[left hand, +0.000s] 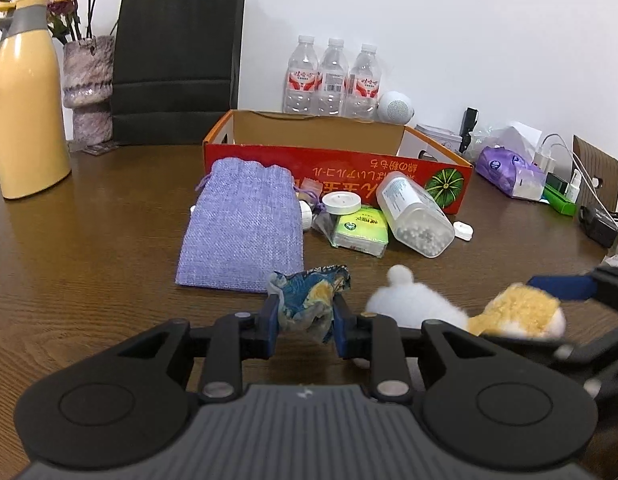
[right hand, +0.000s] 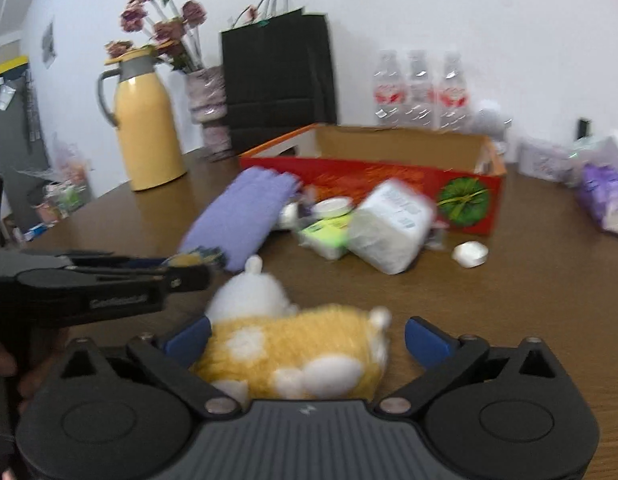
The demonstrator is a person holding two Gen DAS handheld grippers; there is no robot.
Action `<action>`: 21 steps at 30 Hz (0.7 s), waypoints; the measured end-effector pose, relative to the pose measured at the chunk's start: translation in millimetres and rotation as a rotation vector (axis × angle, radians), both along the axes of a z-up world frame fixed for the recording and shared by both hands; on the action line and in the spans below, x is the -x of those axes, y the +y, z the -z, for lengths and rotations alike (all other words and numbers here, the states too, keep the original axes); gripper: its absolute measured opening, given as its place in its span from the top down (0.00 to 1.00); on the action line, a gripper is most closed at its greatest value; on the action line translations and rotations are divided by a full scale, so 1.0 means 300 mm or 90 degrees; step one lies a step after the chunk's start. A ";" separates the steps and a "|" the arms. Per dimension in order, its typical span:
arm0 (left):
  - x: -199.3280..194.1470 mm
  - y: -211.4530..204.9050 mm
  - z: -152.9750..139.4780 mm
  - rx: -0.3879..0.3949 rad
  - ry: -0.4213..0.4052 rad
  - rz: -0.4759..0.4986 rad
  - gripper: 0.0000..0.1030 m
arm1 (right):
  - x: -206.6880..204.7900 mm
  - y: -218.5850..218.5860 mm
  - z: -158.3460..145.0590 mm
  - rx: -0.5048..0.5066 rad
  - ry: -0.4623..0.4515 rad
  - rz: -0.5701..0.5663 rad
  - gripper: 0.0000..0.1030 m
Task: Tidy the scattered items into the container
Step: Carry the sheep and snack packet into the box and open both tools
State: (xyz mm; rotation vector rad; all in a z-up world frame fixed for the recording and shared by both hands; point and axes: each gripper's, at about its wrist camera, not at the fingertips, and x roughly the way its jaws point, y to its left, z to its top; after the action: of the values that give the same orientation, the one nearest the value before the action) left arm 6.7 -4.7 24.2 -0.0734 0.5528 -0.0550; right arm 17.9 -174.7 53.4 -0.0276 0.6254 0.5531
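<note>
Left gripper (left hand: 307, 312) clamped on a crumpled blue wrapper (left hand: 309, 298), low over the table (left hand: 89, 240). Right gripper (right hand: 307, 338) jaws apart, plush toy (right hand: 297, 350) lying between them; left pad touches the fur, right pad clear. Red box (left hand: 333, 160) sits further back, open. In front of it: purple pouch (left hand: 243, 224), green pack (left hand: 361, 230), jar (left hand: 415, 214) on its side, white cap (left hand: 341, 202).

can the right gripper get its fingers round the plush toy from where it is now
Probably yes: the plush toy already lies between the open right gripper fingers, nothing blocking it.
</note>
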 end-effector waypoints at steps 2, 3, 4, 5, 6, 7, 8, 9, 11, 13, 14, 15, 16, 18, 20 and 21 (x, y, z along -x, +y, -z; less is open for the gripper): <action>0.008 0.009 0.002 0.002 0.001 -0.002 0.74 | 0.010 0.032 0.009 0.006 0.019 -0.010 0.00; 0.007 0.014 0.009 0.005 0.006 -0.004 0.74 | 0.016 0.049 0.018 0.017 0.027 -0.019 0.00; 0.004 0.018 0.017 0.006 0.013 -0.008 0.74 | 0.021 0.070 0.031 0.043 0.032 -0.022 0.00; 0.002 0.021 0.024 0.006 0.020 -0.012 0.74 | 0.021 0.096 0.048 0.076 0.031 -0.013 0.00; 0.002 0.024 0.029 0.005 0.023 -0.017 0.74 | 0.018 0.123 0.063 0.099 0.021 -0.007 0.03; 0.004 0.027 0.030 0.005 0.024 -0.021 0.74 | 0.026 0.135 0.071 0.109 0.011 0.002 0.05; 0.008 0.031 0.028 0.005 0.023 -0.024 0.74 | 0.033 0.132 0.070 0.101 0.004 0.008 0.05; 0.013 0.035 0.026 0.005 0.020 -0.026 0.74 | 0.041 0.124 0.064 0.088 -0.004 0.011 0.07; 0.023 0.040 0.019 0.003 0.015 -0.033 0.74 | 0.054 0.112 0.055 0.076 -0.027 0.020 0.09; 0.034 0.041 0.009 0.002 0.009 -0.039 0.74 | 0.071 0.098 0.039 0.060 -0.045 0.026 0.12; 0.041 0.040 0.002 0.002 0.006 -0.039 0.74 | 0.080 0.089 0.030 0.044 -0.052 0.025 0.13; 0.049 0.037 -0.007 0.001 0.002 -0.036 0.74 | 0.093 0.081 0.016 0.029 -0.061 0.023 0.13; 0.057 0.033 -0.018 0.001 -0.005 -0.032 0.74 | 0.103 0.074 0.002 0.018 -0.074 0.024 0.13; 0.071 0.026 -0.057 0.006 -0.027 -0.019 0.74 | 0.111 0.067 -0.034 0.007 -0.109 0.031 0.13; 0.061 0.031 -0.125 0.020 -0.054 -0.003 0.74 | 0.105 0.052 -0.094 0.000 -0.140 0.043 0.13; 0.046 0.033 -0.173 0.020 -0.072 0.001 0.74 | 0.087 0.041 -0.133 -0.007 -0.148 0.052 0.12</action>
State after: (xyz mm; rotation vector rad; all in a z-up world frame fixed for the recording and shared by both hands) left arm -7.0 5.0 76.0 -0.0994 0.4395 -0.0689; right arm -8.3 -162.5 93.2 -0.0549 0.3954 0.4666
